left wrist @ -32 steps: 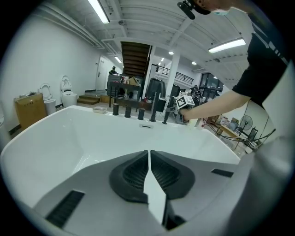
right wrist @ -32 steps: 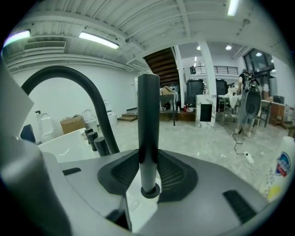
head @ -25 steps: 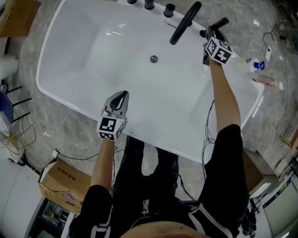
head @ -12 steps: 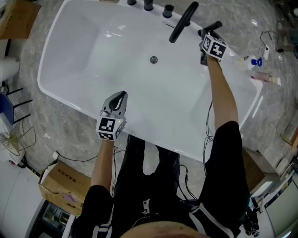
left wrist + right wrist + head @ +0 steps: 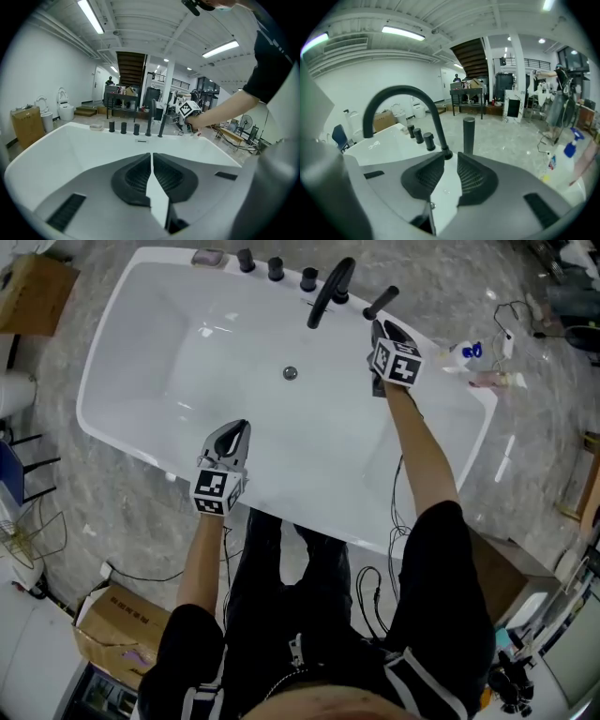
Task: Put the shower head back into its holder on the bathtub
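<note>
Reading head view: bathtub (image 5: pixel 141 362) fills frame; shower head (image 5: pixel 380 303) stands at 1 o'clock on rim beside faucet (image 5: pixel 330 292), apparently seated in holder (image 5: pixel 367 314). Right gripper (image 5: pixel 386 332) hovers just short of it, at its 6 o'clock. Left gripper (image 5: pixel 232 437) parked at tub's 7 o'clock, clear of work.

Left gripper view: jaws clenched, nothing between.

Right gripper view: jaws parted, just been closing, empty; shower head upright at 12 o'clock beyond tips. I judge it released.
</note>
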Action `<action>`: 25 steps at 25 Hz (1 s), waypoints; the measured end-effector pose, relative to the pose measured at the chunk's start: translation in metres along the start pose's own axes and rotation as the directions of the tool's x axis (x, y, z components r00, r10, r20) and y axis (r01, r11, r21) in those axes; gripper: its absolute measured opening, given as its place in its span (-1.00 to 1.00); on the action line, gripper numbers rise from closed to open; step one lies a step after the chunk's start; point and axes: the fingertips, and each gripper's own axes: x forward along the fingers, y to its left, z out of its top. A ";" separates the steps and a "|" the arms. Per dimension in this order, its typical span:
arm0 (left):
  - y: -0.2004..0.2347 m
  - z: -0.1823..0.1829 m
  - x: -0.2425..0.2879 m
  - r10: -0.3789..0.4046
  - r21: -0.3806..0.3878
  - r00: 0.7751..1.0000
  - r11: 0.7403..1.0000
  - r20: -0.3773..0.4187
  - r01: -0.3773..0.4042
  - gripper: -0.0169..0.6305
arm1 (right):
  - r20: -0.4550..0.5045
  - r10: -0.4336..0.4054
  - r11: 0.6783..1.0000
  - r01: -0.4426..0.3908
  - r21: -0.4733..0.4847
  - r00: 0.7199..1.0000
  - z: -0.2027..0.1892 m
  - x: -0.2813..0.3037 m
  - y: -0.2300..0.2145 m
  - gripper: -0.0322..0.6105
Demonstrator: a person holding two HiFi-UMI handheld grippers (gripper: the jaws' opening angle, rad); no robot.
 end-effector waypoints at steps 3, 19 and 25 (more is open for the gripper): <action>-0.014 0.026 0.005 -0.025 0.025 0.999 0.999 0.031 0.025 -0.84 | 0.032 0.037 0.999 -0.036 -0.012 0.999 0.009 -0.041 0.020 -0.83; -0.101 0.124 -0.010 -0.162 0.132 0.981 0.980 0.104 0.148 -0.84 | 0.165 -0.056 0.994 0.039 0.104 0.985 -0.019 -0.277 0.051 -0.88; -0.130 0.155 -0.016 -0.208 0.167 0.972 0.968 0.109 0.188 -0.84 | 0.246 -0.103 0.993 0.084 0.088 0.964 0.014 -0.342 0.047 -0.88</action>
